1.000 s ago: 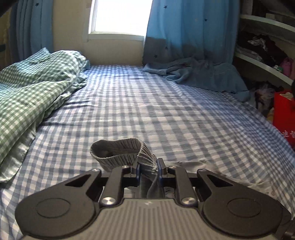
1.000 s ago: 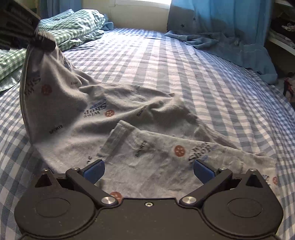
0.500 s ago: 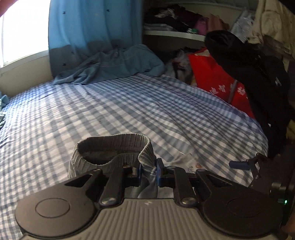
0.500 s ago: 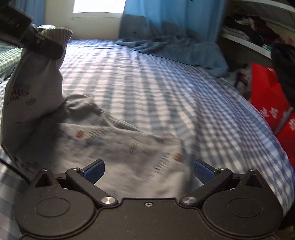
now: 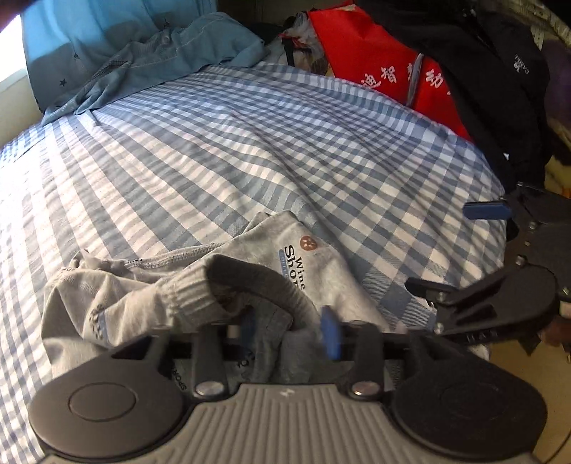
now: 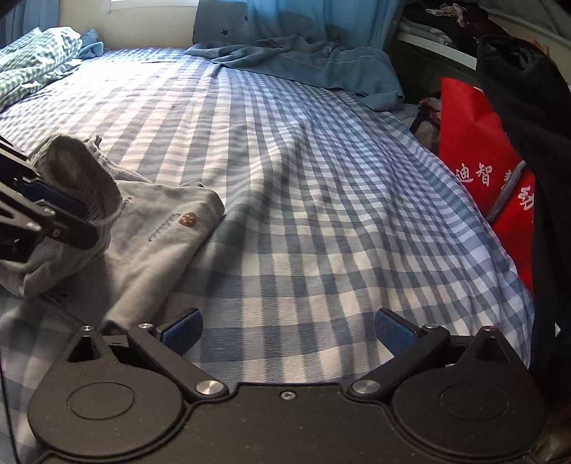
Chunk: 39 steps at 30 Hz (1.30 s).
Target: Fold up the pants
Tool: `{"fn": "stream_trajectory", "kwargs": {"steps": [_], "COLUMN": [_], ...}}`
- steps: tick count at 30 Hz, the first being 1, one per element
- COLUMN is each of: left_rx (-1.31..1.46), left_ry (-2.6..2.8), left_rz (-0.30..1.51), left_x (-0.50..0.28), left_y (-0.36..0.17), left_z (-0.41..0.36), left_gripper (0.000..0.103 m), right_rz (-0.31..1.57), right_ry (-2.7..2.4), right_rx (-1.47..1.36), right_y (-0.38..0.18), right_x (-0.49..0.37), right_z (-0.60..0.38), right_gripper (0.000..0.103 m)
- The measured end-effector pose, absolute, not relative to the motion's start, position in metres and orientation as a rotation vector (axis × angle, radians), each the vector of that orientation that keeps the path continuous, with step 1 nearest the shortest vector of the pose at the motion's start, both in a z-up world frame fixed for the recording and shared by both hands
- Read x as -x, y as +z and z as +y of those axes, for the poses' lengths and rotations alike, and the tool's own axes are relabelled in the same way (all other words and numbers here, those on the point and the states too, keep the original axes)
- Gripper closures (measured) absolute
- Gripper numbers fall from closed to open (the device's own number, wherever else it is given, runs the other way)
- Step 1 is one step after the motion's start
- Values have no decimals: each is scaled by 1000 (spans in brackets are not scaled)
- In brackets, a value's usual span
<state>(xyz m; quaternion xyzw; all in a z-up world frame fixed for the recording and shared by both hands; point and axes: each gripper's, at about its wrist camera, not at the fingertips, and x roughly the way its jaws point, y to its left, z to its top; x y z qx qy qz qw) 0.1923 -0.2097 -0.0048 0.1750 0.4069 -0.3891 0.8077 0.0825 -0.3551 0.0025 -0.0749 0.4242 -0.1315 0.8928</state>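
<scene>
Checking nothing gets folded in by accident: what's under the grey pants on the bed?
Around the grey pants only the blue checked sheet shows, running under their edges. The ribbed waistband lies on top of the pile. Anything beneath the bunched cloth itself is covered and cannot be seen.

A lived-in home bedroom. A bed point(image 6: 321, 200) in a blue-and-white checked sheet fills both views, with a rumpled green-checked duvet point(image 6: 32, 71) by the window sill. Blue star-print curtains point(image 6: 285, 21) hang behind, open shelves point(image 6: 439, 25) hold heaped clothes, and a red bag point(image 5: 385, 67) printed with Chinese characters stands alongside.
</scene>
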Motion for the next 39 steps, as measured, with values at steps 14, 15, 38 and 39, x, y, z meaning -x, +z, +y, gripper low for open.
{"fn": "stream_trajectory", "kwargs": {"steps": [14, 15, 38, 39], "left_rx": [-441, -466, -330, -325], "left_ry": [-619, -615, -667, -680], "left_rz": [981, 983, 905, 900], "left_x": [-180, -179, -176, -175], "left_y": [-33, -34, -10, -9], "left_z": [-194, -195, -164, -166], "left_gripper": [30, 30, 100, 100], "right_rz": [794, 790, 904, 905], "right_ry": [110, 150, 411, 391], "right_rx": [17, 9, -355, -391], "right_y": [35, 38, 34, 34], "right_x": [-134, -141, -208, -208], "right_z": [-380, -377, -358, -367], "right_gripper": [1, 1, 88, 89]}}
